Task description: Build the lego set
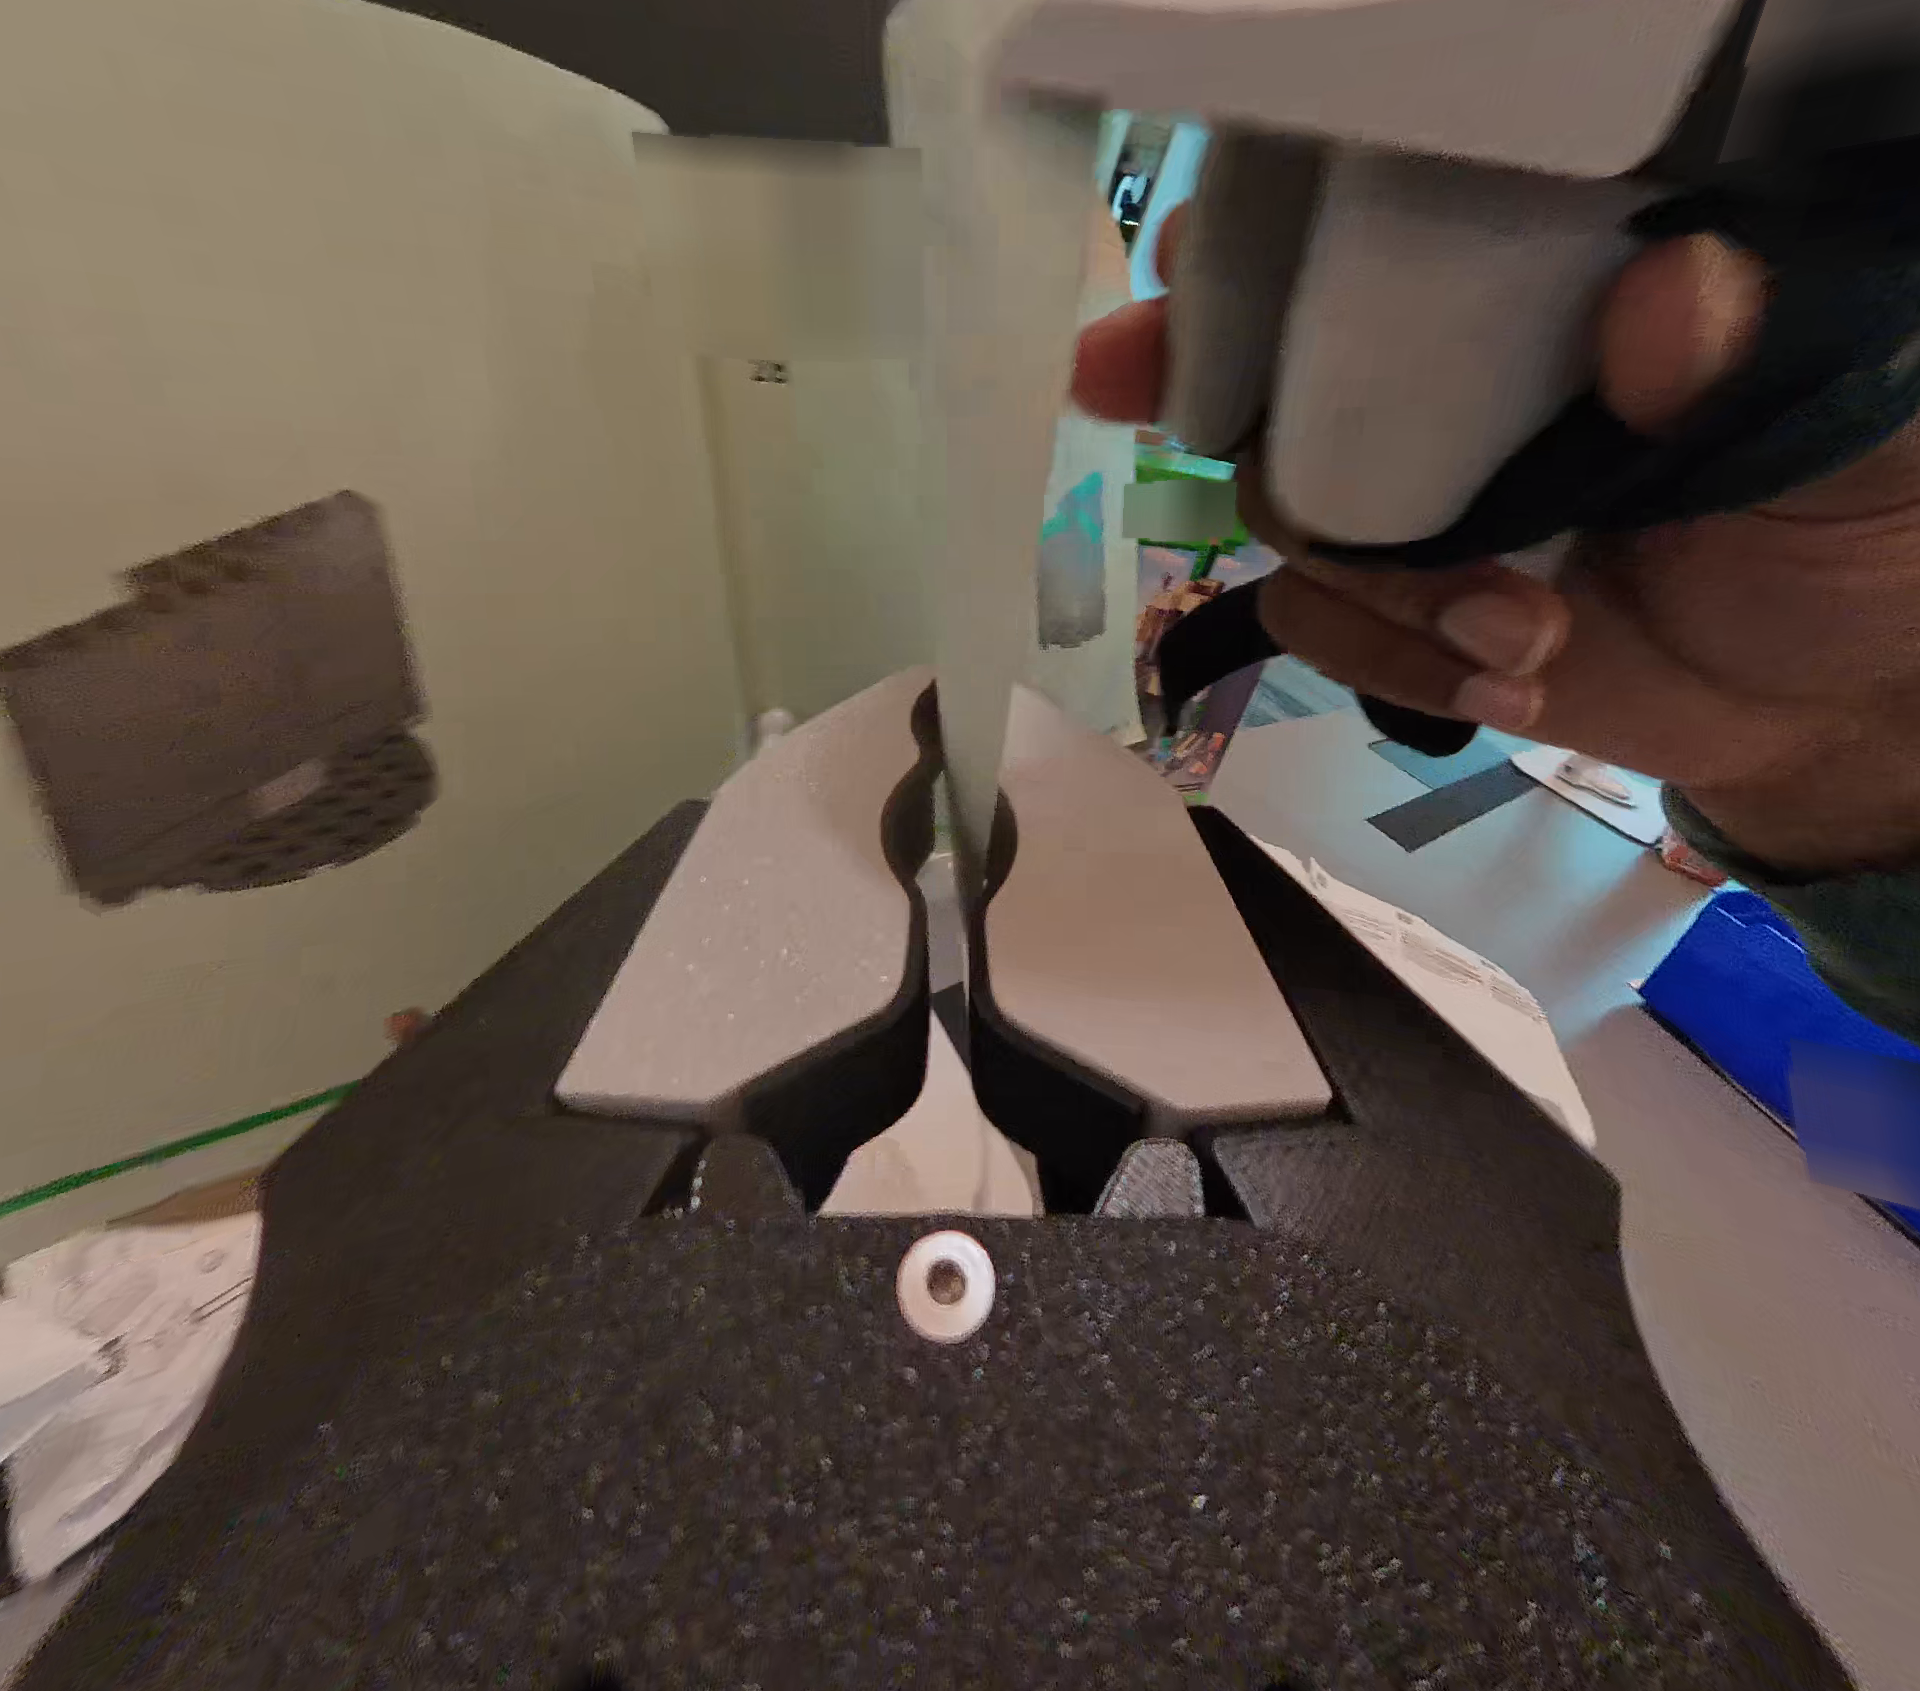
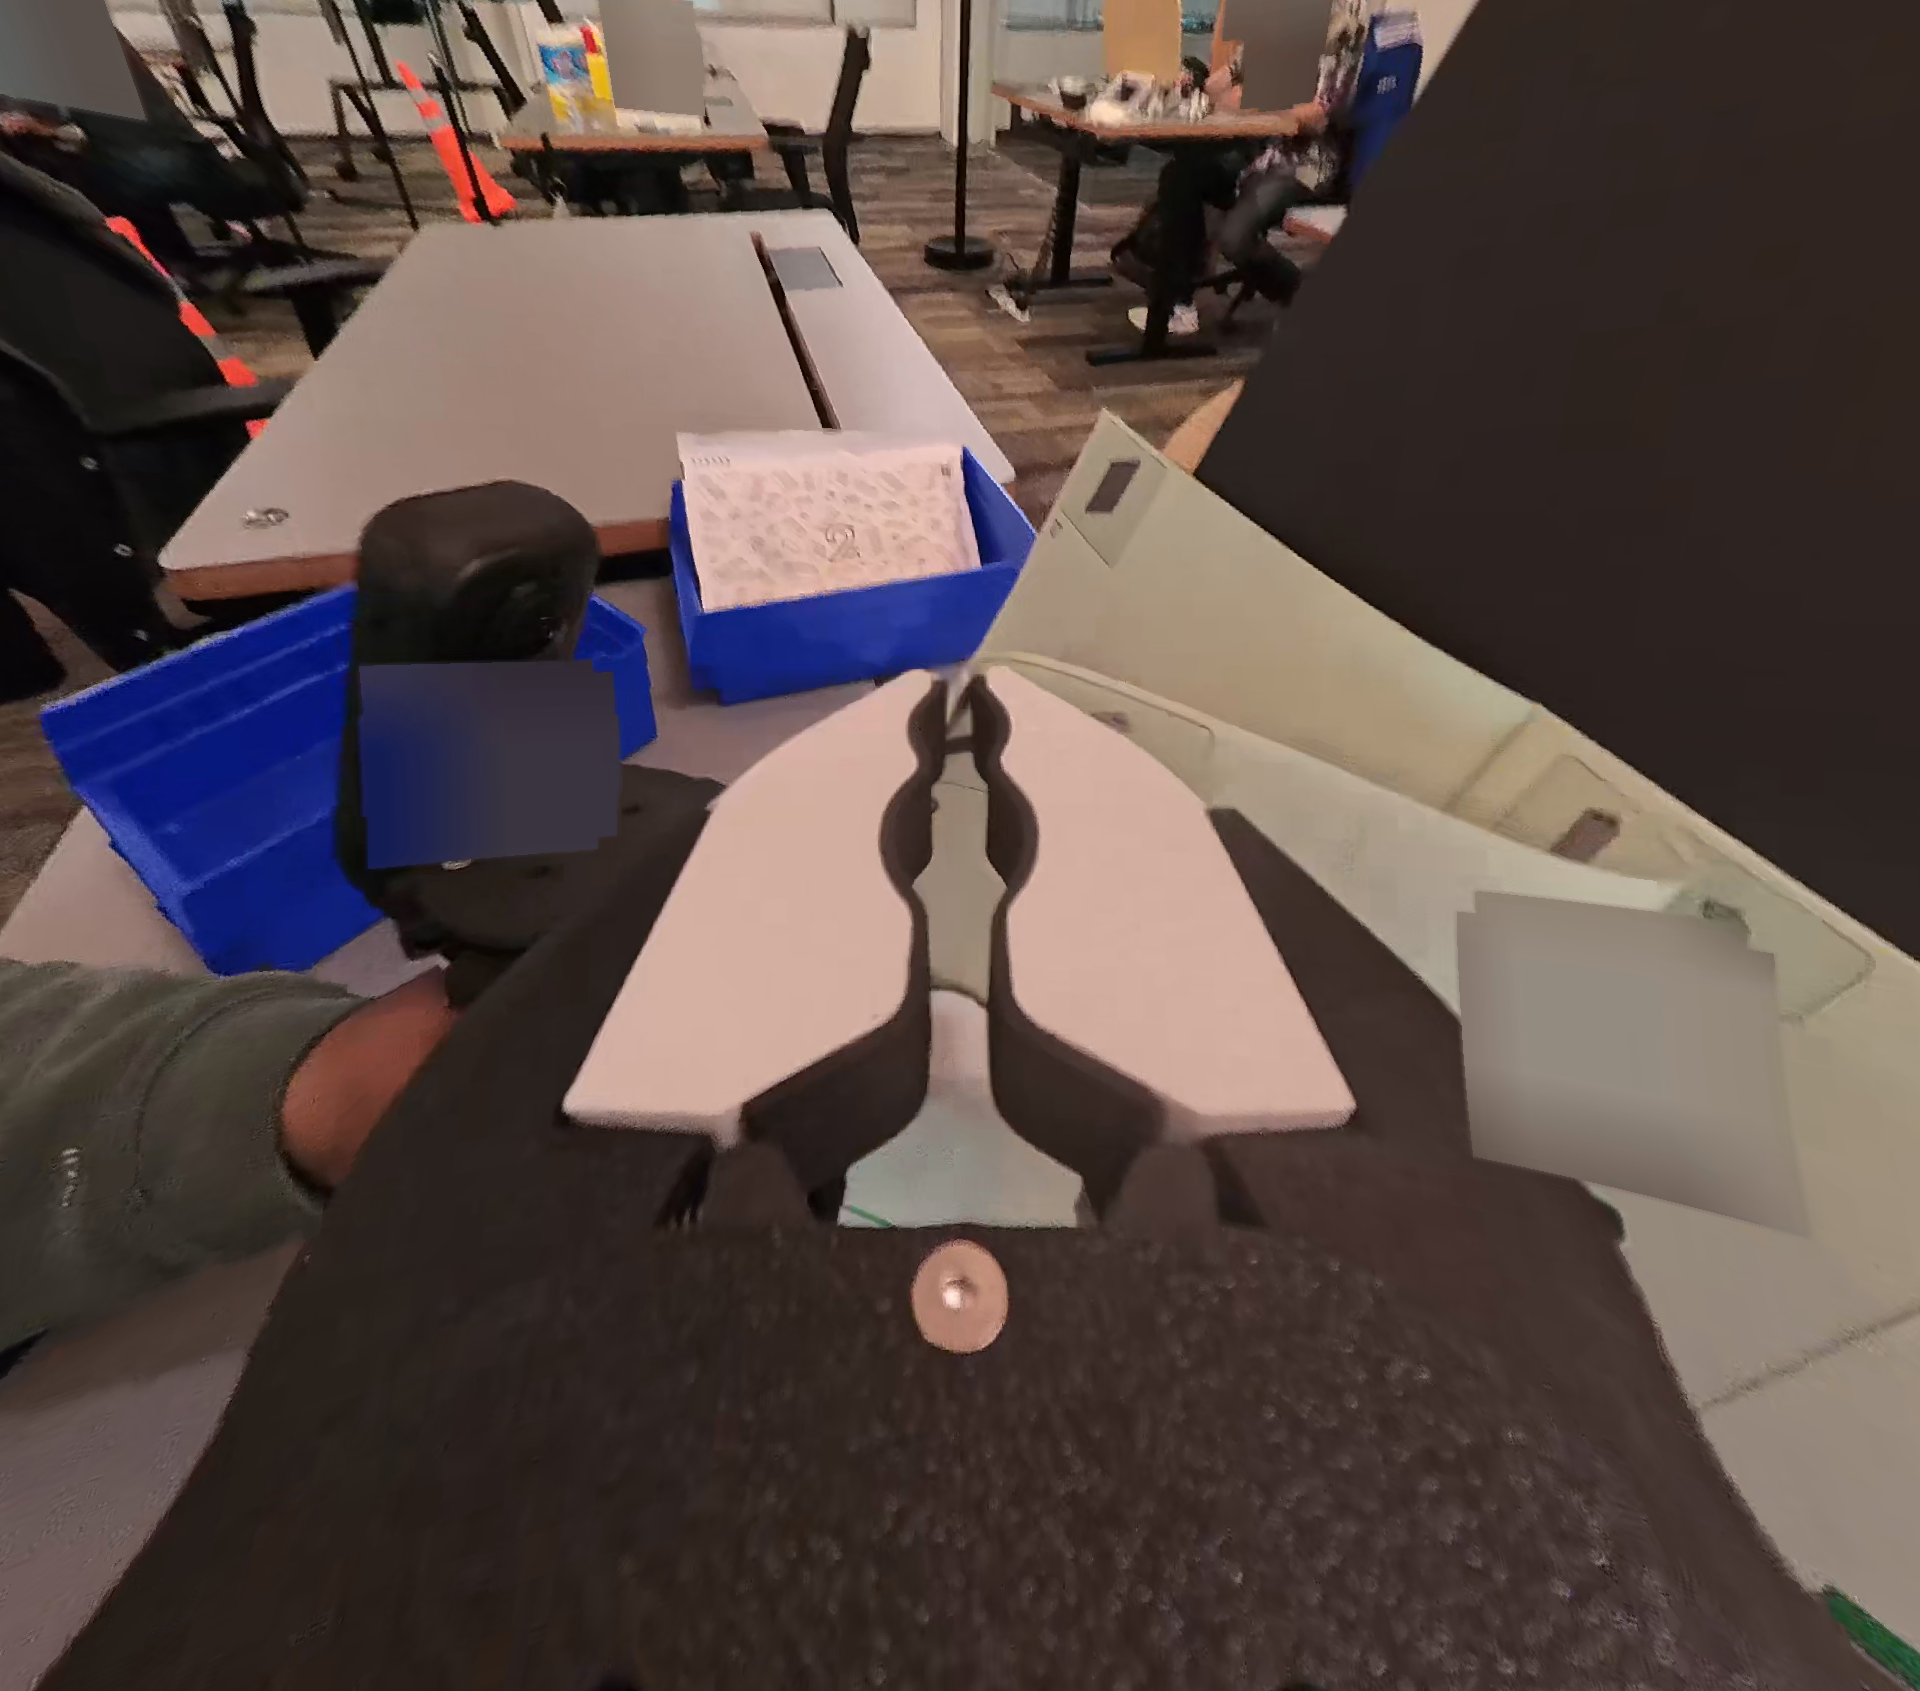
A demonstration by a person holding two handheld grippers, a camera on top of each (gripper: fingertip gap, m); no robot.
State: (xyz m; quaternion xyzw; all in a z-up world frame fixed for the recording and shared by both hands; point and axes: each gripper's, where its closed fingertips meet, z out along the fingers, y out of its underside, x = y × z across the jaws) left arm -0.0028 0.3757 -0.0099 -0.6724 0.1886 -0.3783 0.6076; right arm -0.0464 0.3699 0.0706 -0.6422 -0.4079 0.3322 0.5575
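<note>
L wrist view: left gripper (image 1: 961,768) is narrow, its pale fingers (image 1: 769,914) pinched on the thin edge of a pale sheet (image 1: 977,498) that rises straight up toward 12 o'clock from the tips. The sheet looks like a page of the lego instruction booklet (image 1: 312,291), whose cream spread fills the 9–11 o'clock area w/ a dark printed part picture (image 1: 218,706) at 9 o'clock. At 1–3 o'clock the right gripper (image 1: 1340,207) shows blurred, side-on, w/ a person's hand (image 1: 1558,602) wrapped round its handle. A blue bin (image 1: 1766,1007) sits at 4 o'clock, a white paper bag (image 1: 94,1361) at 8 o'clock. Lego box art peeks thru at 2 o'clock, too blurred to read detail.

R wrist view: right gripper (image 2: 961,696) is also narrow, tips nipping the corner of a booklet page (image 2: 1247,654) that fans out toward 2–3 o'clock; the dark back of a lifted page (image 2: 1662,291) covers 1–2 o'clock. At 10 o'clock, the black rear of the left gripper (image 2: 468,592), a sleeve (image 2: 135,1111) at 9 o'clock. A blue bin (image 2: 197,789) at 9–10 o'clock; second blue bin (image 2: 852,633) at 12 o'clock holds a white parts bag (image 2: 831,519). Grey table (image 2: 520,363) beyond. No loose bricks visible in either view.
</note>
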